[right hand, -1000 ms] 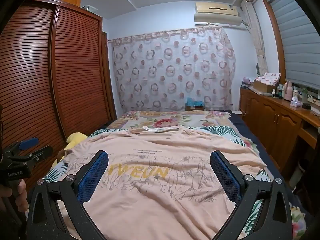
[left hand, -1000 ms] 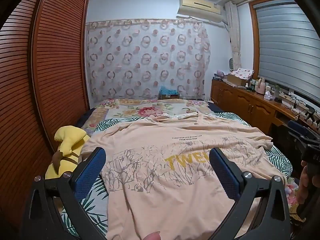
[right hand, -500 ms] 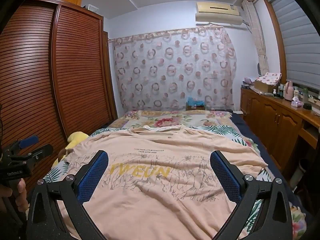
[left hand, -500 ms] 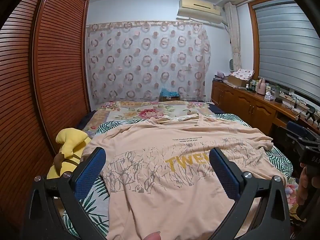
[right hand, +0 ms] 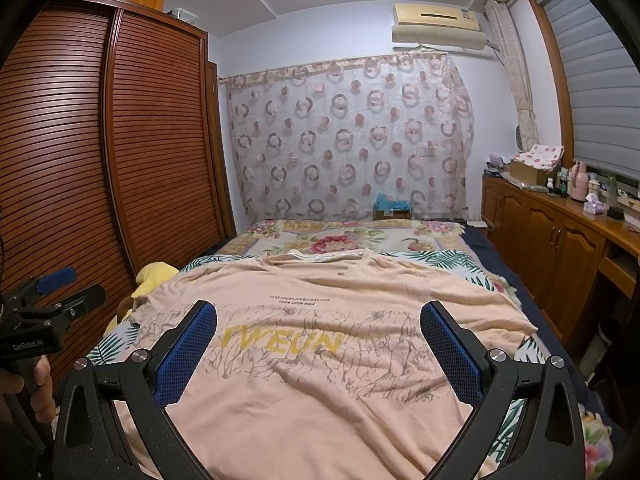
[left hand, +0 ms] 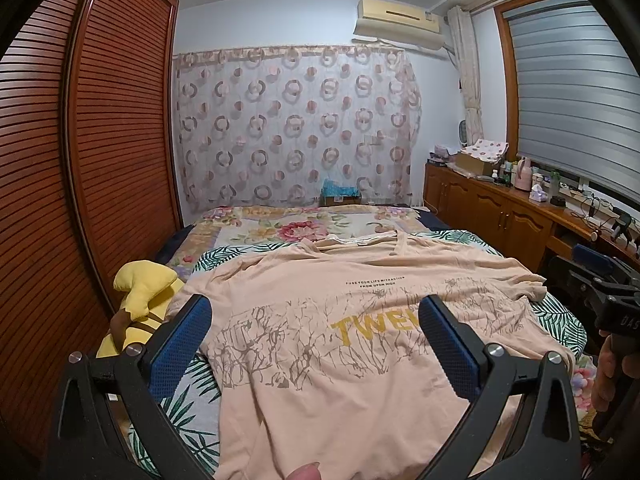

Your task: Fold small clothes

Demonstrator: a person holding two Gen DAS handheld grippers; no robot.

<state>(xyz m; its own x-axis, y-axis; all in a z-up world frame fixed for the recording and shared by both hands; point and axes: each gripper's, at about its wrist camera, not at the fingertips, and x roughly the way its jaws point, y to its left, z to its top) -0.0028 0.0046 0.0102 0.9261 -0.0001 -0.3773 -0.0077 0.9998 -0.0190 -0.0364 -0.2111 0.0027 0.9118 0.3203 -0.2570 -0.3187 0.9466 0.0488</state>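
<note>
Left hand-held gripper (left hand: 312, 316) and right hand-held gripper (right hand: 318, 320) hover wide open, holding nothing.
Peach T-shirt (right hand: 320, 352) lies spread face-up on the bed (right hand: 452, 260), collar far, hem nearest; judged flattened for folding, still unfolded.

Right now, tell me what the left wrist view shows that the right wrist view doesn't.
Left wrist only: the right gripper at the edge and nearly the whole yellow plush toy. Right wrist only: the left gripper in a hand and the full yellow word on the shirt. Both: the peach T-shirt spread flat on the bed, with open jaws.
</note>
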